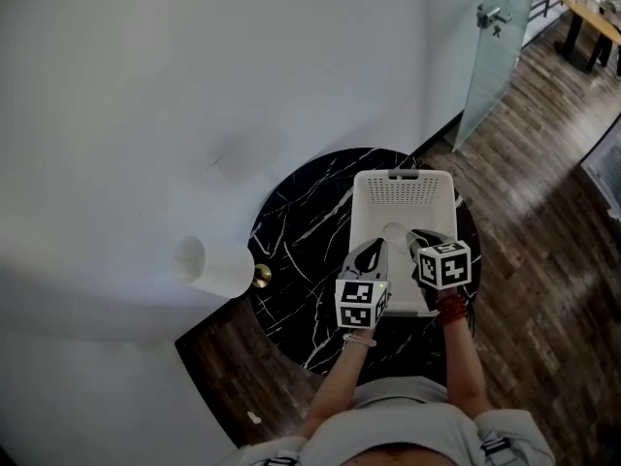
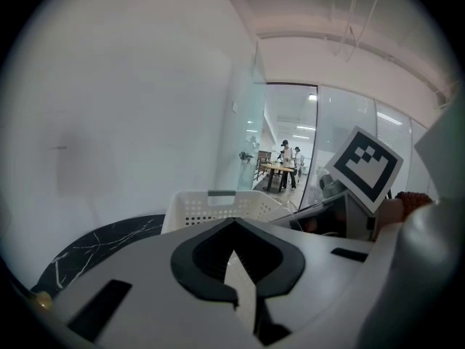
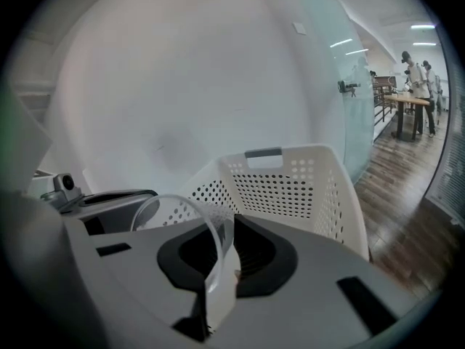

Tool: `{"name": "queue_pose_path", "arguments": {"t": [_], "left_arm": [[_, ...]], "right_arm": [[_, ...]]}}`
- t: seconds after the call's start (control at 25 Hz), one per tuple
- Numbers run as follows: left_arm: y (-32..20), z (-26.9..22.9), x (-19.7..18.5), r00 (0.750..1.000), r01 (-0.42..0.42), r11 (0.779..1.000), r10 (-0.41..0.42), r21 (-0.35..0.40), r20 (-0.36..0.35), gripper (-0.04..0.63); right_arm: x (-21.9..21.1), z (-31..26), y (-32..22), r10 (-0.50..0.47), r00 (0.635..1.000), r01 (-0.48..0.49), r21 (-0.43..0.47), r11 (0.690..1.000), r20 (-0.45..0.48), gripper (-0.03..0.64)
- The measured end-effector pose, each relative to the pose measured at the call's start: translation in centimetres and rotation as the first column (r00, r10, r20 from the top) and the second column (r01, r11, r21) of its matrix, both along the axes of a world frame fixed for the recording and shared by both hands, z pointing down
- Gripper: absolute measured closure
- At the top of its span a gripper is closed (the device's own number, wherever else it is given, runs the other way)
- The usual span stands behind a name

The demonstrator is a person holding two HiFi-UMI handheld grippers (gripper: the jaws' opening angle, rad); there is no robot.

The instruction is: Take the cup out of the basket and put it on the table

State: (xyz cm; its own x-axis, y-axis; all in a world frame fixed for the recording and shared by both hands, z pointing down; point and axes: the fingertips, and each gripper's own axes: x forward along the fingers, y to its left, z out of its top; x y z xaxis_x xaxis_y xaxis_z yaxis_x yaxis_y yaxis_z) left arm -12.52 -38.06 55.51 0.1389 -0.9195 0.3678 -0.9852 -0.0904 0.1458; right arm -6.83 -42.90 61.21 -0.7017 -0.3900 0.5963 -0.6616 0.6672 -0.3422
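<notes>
A white perforated basket (image 1: 403, 184) stands on a round black marble table (image 1: 301, 250); it also shows in the left gripper view (image 2: 218, 206) and the right gripper view (image 3: 290, 180). A clear plastic cup (image 3: 182, 213) is pinched by its rim wall in my right gripper (image 3: 218, 267), which is shut on it. The cup hangs over the basket's near end, where my right gripper (image 1: 417, 241) points in. Beside it, at the basket's near left edge, my left gripper (image 1: 374, 249) is shut with nothing in its jaws (image 2: 234, 267).
A white cylinder (image 1: 209, 265) with a brass knob (image 1: 262, 277) lies at the table's left edge against the white wall. Bare marble shows left of the basket. Wood floor (image 1: 543, 260) and a glass door (image 1: 495, 47) lie to the right.
</notes>
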Motion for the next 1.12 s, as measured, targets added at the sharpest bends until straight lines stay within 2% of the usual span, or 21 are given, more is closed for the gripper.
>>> {"name": "queue_pose_path", "arguments": {"t": [0.56,0.8,1.12], "left_arm": [[1.0,-0.4,0.8,1.0,-0.019,1.0,0.019,0.013,-0.011,0.589],[1.3,-0.7,1.2,0.999,-0.034,0.999,0.033,0.019,0.037,0.589],[1.7,-1.2,1.6,0.998,-0.038,0.999,0.036,0.028,0.041,0.589]], "right_arm": [[1.1,-2.5,1.5,0.014,1.0,-0.015,0.063,0.998,0.025,0.581],[1.6,-4.0,2.3,0.021,0.999,-0.024,0.102,0.994,0.033,0.581],[2.6,-5.8,3.3,0.046,0.997,-0.054,0.152,0.987,0.057,0.581]]}}
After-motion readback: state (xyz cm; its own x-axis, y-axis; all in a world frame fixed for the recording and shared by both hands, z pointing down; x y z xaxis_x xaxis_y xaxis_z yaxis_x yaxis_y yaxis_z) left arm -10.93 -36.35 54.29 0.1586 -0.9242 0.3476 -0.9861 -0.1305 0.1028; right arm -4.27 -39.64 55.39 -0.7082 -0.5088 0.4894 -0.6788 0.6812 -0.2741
